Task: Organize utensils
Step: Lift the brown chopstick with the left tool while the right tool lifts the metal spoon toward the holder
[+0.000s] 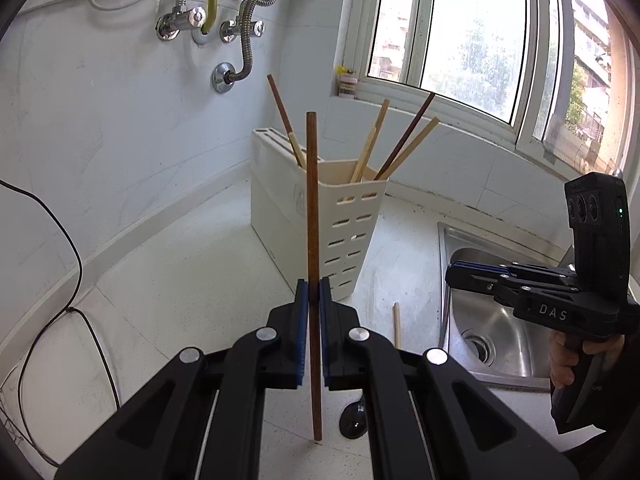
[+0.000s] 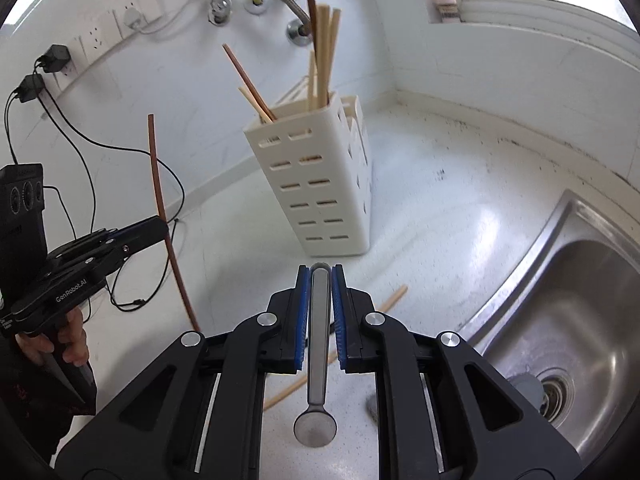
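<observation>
A cream slotted utensil holder (image 1: 344, 224) stands on the white counter with several chopsticks in it; it also shows in the right wrist view (image 2: 320, 184). My left gripper (image 1: 314, 286) is shut on a dark brown chopstick (image 1: 312, 200), held upright in front of the holder; it also shows in the right wrist view (image 2: 160, 192). My right gripper (image 2: 320, 272) is shut on a metal spoon (image 2: 318, 360), handle forward, bowl hanging below, just short of the holder. A light chopstick (image 2: 388, 304) lies on the counter under it.
A steel sink (image 2: 568, 320) lies to the right of the holder. Wall pipes and valves (image 1: 224, 28) are behind it, a window (image 1: 480, 32) at the back right. Black cables (image 2: 80, 140) and plugged chargers run along the left wall and counter.
</observation>
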`<state>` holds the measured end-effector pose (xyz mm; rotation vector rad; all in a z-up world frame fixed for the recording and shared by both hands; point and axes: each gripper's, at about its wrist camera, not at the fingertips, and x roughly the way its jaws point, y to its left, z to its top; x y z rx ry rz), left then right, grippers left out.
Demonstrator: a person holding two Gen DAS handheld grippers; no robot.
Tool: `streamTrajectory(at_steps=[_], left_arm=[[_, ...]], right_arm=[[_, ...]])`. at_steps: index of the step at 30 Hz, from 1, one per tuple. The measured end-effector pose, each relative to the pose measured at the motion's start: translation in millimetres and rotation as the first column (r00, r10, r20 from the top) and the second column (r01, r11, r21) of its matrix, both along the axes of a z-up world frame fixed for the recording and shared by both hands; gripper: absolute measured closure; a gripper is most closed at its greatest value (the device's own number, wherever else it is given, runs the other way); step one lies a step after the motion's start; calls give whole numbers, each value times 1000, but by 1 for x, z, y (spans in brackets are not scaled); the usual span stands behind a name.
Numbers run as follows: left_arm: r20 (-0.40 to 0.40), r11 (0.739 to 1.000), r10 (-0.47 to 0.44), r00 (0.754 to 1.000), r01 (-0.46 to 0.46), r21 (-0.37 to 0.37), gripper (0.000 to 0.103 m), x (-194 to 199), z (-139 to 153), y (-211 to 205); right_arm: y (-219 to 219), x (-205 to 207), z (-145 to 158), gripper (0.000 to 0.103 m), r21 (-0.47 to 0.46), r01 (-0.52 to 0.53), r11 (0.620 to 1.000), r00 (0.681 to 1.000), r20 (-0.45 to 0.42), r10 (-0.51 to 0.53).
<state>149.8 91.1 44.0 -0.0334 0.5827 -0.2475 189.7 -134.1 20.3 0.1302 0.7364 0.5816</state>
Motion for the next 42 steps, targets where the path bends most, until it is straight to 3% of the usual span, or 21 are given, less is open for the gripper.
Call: streamTrajectory(at_steps=[7,15,33,42], left_arm=[[35,1000,13,999,-13,-14,98,0,11,-1],[58,999,29,998,-27,-32,98,3,27,0],[255,992,16,967,17,-126,98,41,126,-10],[283,990,29,959,11,-139,98,69,135,-15]], right_arm=[[9,-1,24,92,3,-32,999,993,114,31],[12,3,53,92,-31,-49,998,981,184,54],[12,52,165,92,50,-54,997,925,379,31],[27,80,169,92,36,-38,999,919,394,21]])
